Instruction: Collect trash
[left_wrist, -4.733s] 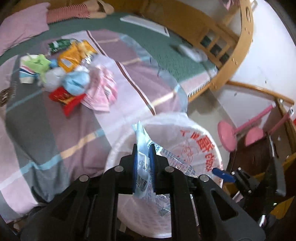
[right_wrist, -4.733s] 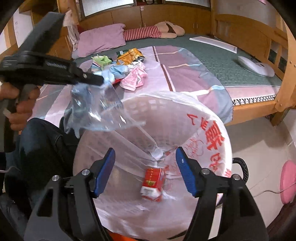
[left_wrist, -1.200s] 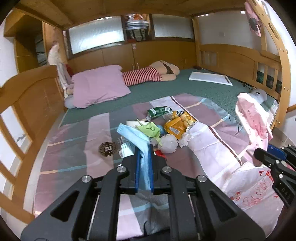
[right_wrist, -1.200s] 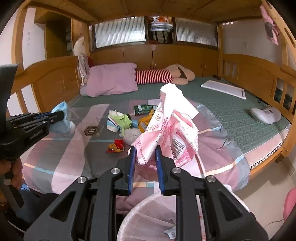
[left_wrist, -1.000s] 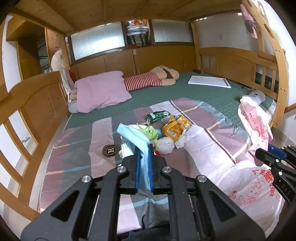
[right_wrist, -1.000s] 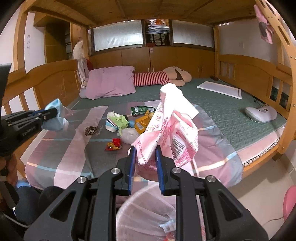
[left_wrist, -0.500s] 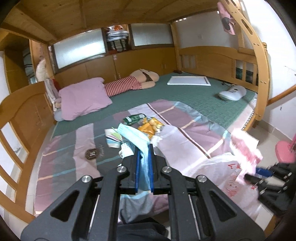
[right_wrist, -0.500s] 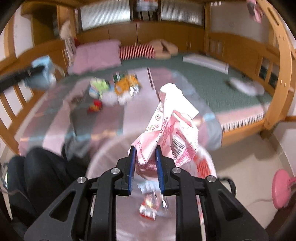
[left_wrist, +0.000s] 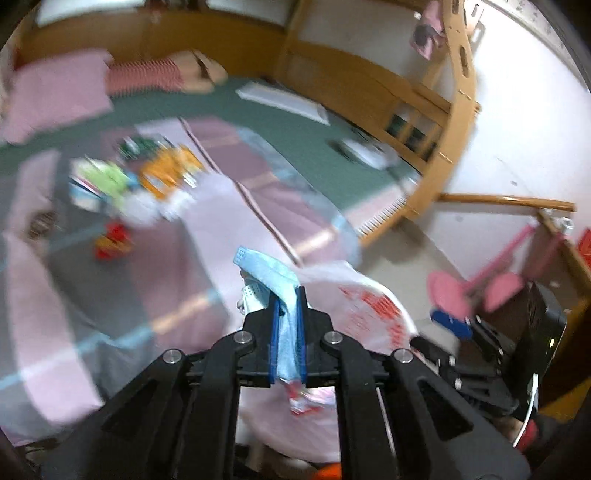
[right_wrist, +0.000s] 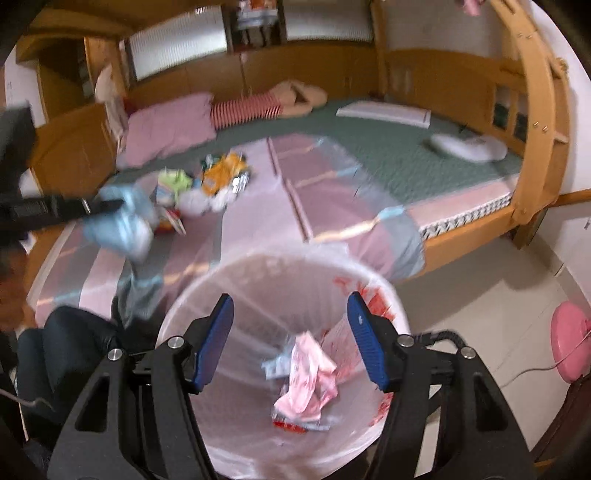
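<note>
Pale-blue mask (left_wrist: 275, 280) — pink-grey striped blanket (left_wrist: 229, 221)

We make out red printed characters on the translucent white plastic bin liner (right_wrist: 369, 295), but they are too blurred to read.

2 grippers (right_wrist: 290, 334) (left_wrist: 287, 317) are seen, 1 lined bin (right_wrist: 258, 269), 1 blue face mask (left_wrist: 275, 277), 1 pink wrapper (right_wrist: 312, 373), 1 pink pillow (right_wrist: 168, 127) and 1 trash heap (right_wrist: 207, 184) on 1 bed (right_wrist: 388, 155)

Pink wrapper (right_wrist: 308, 376) — inside lined bin (right_wrist: 280, 266)
</note>
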